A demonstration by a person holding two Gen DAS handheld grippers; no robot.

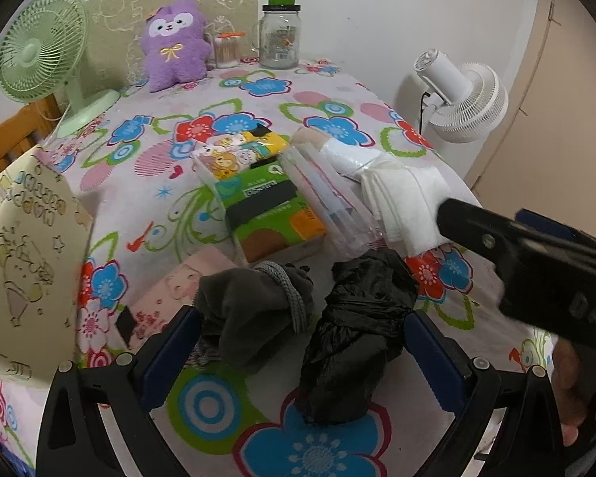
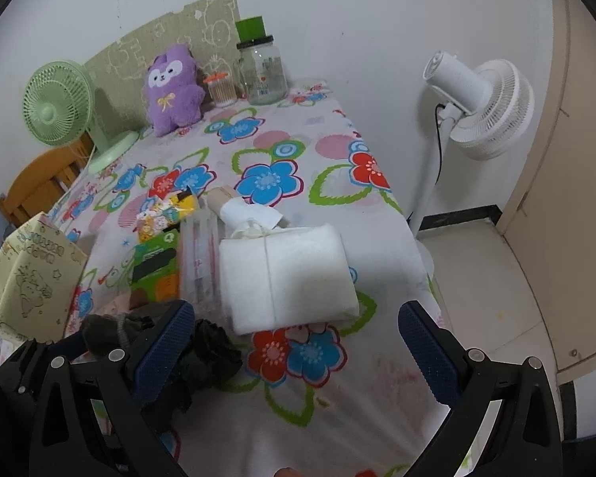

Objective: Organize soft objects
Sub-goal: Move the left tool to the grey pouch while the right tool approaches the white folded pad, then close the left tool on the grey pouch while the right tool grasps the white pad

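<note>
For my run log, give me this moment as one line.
left gripper: open over crumpled black plastic bag | right gripper: open, near folded white cloth bundle | grey knit cloth: on table

Fluffy purple plush toy (image 1: 175, 45), crinkled glossy black plastic bag (image 1: 353, 338)

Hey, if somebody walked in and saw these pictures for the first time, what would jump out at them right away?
Probably the loud flowered tablecloth, then the purple plush toy sitting at its far end between a green desk fan and a glass jar. Up close, a gray sock bundle and a crumpled black bag lie between the open fingers of the left tool, with a folded white cloth bundle just ahead of the open right tool.
</note>
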